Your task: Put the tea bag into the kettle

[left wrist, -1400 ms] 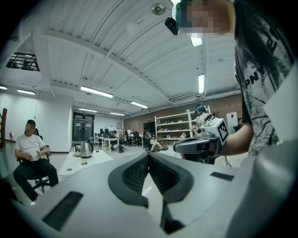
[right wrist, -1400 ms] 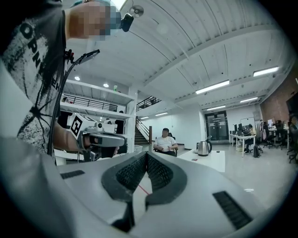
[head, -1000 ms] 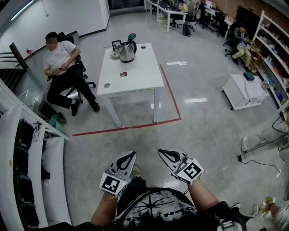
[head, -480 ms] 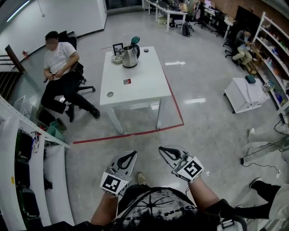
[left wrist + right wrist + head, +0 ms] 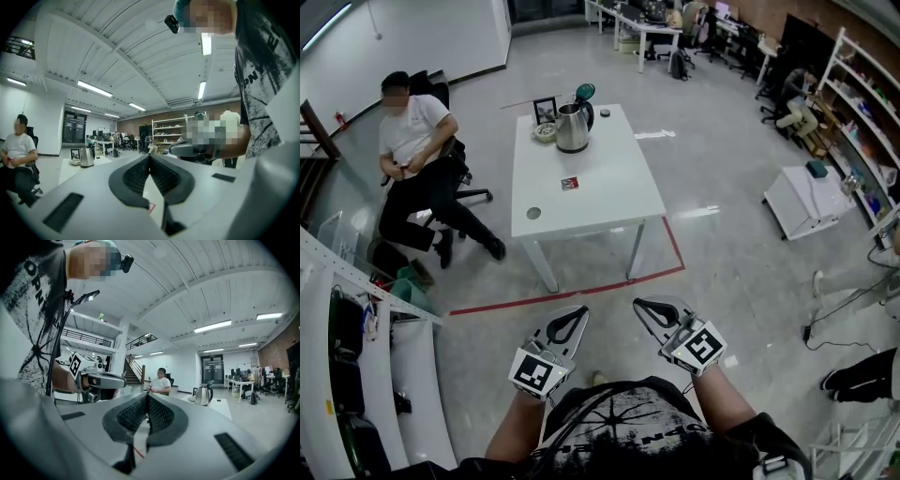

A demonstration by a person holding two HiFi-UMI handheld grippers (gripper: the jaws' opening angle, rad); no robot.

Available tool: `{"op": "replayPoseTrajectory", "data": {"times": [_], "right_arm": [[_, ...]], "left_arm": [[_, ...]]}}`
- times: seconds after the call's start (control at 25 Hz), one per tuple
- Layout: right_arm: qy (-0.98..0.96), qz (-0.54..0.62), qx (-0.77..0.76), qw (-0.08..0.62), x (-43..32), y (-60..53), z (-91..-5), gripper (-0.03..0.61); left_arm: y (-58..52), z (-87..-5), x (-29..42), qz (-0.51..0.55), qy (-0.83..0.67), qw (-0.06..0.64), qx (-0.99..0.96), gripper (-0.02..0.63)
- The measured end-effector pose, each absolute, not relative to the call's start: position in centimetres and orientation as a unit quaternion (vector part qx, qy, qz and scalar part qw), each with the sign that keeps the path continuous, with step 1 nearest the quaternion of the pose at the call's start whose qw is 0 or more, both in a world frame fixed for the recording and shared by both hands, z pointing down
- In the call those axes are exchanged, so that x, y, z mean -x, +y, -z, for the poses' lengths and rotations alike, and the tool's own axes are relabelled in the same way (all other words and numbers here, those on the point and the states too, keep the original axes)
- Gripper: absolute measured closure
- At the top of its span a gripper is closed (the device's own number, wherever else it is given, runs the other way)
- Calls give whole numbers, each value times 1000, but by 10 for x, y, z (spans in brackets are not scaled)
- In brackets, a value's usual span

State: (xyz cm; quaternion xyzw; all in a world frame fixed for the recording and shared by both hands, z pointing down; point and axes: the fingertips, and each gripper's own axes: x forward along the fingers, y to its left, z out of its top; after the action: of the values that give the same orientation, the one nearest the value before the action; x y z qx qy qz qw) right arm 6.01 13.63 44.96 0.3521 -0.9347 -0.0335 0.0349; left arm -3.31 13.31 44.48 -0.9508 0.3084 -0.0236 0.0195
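A steel kettle (image 5: 573, 127) with its green lid flipped up stands at the far end of a white table (image 5: 619, 202). A small red tea bag (image 5: 569, 184) lies near the table's middle. Both grippers are held close to my body, well short of the table. My left gripper (image 5: 565, 323) is shut with nothing in it. My right gripper (image 5: 652, 315) is shut and empty too. The kettle (image 5: 86, 157) shows small in the left gripper view, and the kettle (image 5: 203, 394) shows again in the right gripper view.
A person (image 5: 417, 159) sits on an office chair left of the table. Red tape (image 5: 572, 291) marks the floor around the table. A small bowl (image 5: 545, 132) and a photo frame (image 5: 546, 109) sit by the kettle. White shelving (image 5: 366, 328) runs along my left; a white box (image 5: 806, 197) stands at the right.
The table and kettle have drifted slightly right and nearer in the head view as I walk forward. Both grippers stay shut in the same pose.
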Motion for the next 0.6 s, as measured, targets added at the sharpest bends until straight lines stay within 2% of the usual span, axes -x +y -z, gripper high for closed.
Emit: {"op": "replayPoseTrajectory", "data": {"times": [0.6], "right_arm": [[-931, 18, -360, 55, -47, 80, -468, 569]], "left_arm": [[72, -462, 52, 22, 303, -2, 953, 606]]}}
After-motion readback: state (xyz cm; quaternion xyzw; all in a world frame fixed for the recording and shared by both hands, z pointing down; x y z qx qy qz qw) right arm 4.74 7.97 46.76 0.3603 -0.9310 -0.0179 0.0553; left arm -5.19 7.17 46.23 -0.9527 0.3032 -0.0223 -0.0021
